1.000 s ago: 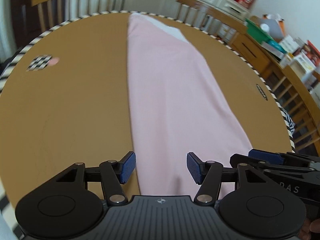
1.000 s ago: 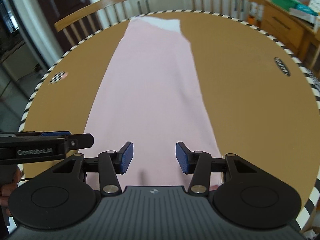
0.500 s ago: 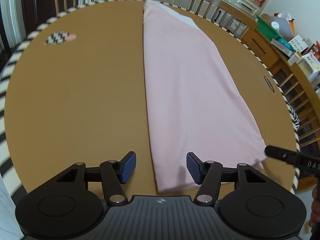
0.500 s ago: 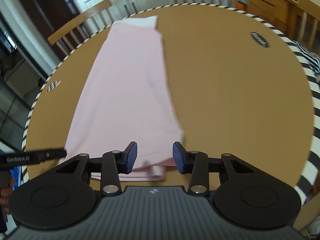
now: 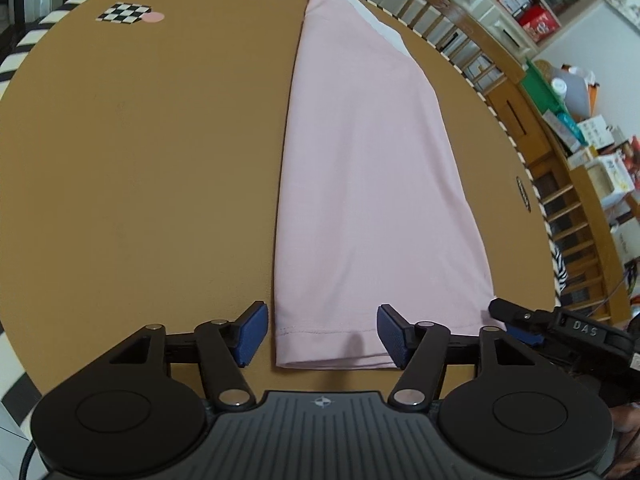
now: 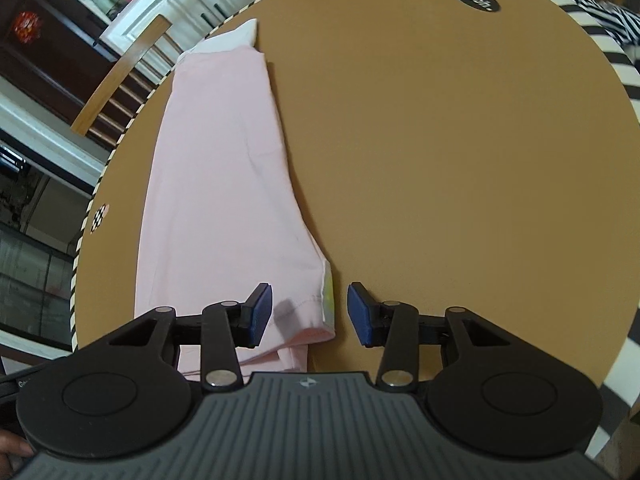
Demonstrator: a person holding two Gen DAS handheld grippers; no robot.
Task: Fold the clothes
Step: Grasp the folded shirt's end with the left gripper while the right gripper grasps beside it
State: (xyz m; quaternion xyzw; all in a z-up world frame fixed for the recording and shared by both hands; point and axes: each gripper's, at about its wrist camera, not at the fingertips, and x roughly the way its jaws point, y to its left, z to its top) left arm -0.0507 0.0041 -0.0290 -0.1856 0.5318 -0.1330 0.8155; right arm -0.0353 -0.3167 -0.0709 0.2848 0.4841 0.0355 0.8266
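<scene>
While a pink garment [image 5: 368, 184], folded into a long narrow strip, lies flat across the round brown table [image 5: 140, 160], both grippers hover at its near hem with jaws spread wide and nothing held. The left gripper [image 5: 322, 334] straddles the near left corner, and the right gripper [image 6: 310, 310] brackets the near right corner. White fabric [image 6: 228, 40] shows at the garment's far end by the striped table edge.

Soft even daylight, faint shadows, strong fisheye edge warping
</scene>
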